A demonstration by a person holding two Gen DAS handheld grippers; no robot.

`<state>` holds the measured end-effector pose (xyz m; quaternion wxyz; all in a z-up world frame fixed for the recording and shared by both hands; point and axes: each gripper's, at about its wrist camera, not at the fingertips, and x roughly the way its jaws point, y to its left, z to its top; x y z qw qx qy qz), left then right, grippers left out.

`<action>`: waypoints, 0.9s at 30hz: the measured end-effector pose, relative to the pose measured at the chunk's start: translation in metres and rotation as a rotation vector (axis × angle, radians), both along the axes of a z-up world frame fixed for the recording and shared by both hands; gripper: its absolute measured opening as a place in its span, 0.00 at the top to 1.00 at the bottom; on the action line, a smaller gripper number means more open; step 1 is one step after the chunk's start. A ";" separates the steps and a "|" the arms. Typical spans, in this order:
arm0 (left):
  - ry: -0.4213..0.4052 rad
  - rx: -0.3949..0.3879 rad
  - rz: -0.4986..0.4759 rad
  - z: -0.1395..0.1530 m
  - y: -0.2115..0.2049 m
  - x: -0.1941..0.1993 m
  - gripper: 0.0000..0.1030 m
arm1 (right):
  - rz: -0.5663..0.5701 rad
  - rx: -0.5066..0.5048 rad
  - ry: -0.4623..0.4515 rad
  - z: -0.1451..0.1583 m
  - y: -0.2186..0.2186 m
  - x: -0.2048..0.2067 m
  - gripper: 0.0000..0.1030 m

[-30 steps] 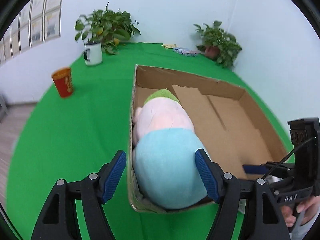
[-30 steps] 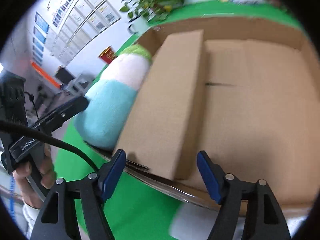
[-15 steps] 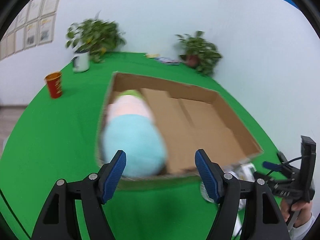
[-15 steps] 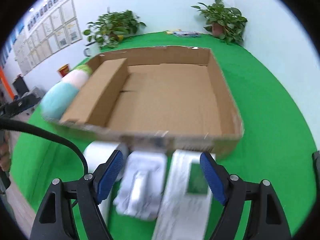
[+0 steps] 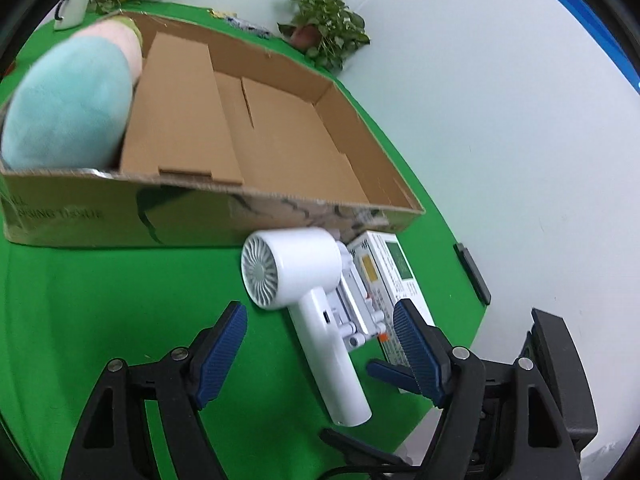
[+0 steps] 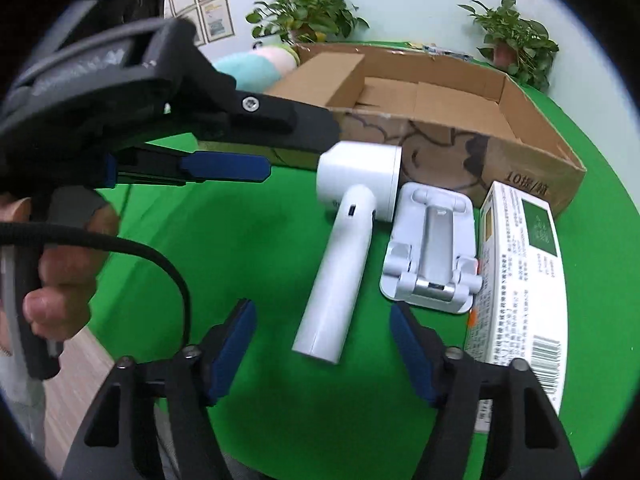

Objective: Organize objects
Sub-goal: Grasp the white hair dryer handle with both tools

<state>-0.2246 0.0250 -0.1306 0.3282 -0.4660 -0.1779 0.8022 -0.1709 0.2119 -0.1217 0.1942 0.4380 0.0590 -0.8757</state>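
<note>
A white hair dryer (image 5: pixel 304 268) (image 6: pixel 340 280) lies on the green table in front of the open cardboard box (image 5: pixel 200 208) (image 6: pixel 440 140). Right of it lie a white phone stand (image 6: pixel 432 256) and a white carton with a green label (image 6: pixel 524 272). A blue, pink and green plush toy (image 5: pixel 68 108) fills the box's left end. My left gripper (image 5: pixel 320 332) hovers open over the dryer's handle. My right gripper (image 6: pixel 322 340) is closing, with the handle's end between its jaws, and the pads are clear of it.
Two potted plants (image 6: pixel 304 20) (image 6: pixel 516 40) and a white mug (image 5: pixel 72 8) stand at the table's far side. A flat black item (image 5: pixel 472 276) lies at the right edge near the wall. A hand (image 6: pixel 60 280) holds the left gripper; wooden floor shows below it.
Both grippers have pulled back from the box to its near side and tilted down. The hair dryer, stand and carton have come into view. The right jaws are narrower.
</note>
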 end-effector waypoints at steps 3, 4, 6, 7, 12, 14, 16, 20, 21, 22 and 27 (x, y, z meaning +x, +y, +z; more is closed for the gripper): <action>-0.030 0.023 -0.016 -0.009 -0.003 -0.005 0.32 | -0.016 0.013 -0.029 -0.008 -0.006 -0.009 0.61; -0.035 0.022 -0.013 -0.010 -0.005 -0.009 0.34 | -0.023 0.022 -0.041 -0.011 -0.007 -0.012 0.70; -0.047 0.020 -0.012 -0.014 -0.006 -0.007 0.34 | -0.036 0.024 -0.050 -0.012 -0.006 -0.013 0.70; -0.053 0.026 -0.013 -0.015 -0.007 -0.006 0.34 | -0.036 0.026 -0.049 -0.013 -0.005 -0.011 0.71; -0.084 0.058 -0.072 -0.027 -0.005 0.015 0.34 | -0.020 0.004 -0.085 -0.013 -0.001 0.019 0.72; -0.108 0.060 -0.081 -0.036 -0.002 0.019 0.34 | -0.003 -0.022 -0.100 -0.013 -0.003 0.030 0.68; -0.141 0.073 -0.074 -0.046 0.001 0.019 0.34 | 0.013 -0.036 -0.100 -0.013 -0.006 0.033 0.62; -0.159 0.108 -0.056 -0.051 0.006 0.006 0.34 | -0.006 -0.033 -0.085 -0.013 -0.010 0.023 0.62; -0.170 0.120 -0.054 -0.052 0.006 0.002 0.34 | -0.013 -0.028 -0.077 -0.013 -0.011 0.019 0.62; -0.179 0.130 -0.052 -0.053 0.007 -0.001 0.34 | -0.018 -0.023 -0.071 -0.013 -0.012 0.016 0.62; -0.190 0.139 -0.049 -0.057 0.012 -0.008 0.49 | -0.033 -0.021 -0.053 -0.014 -0.016 0.007 0.62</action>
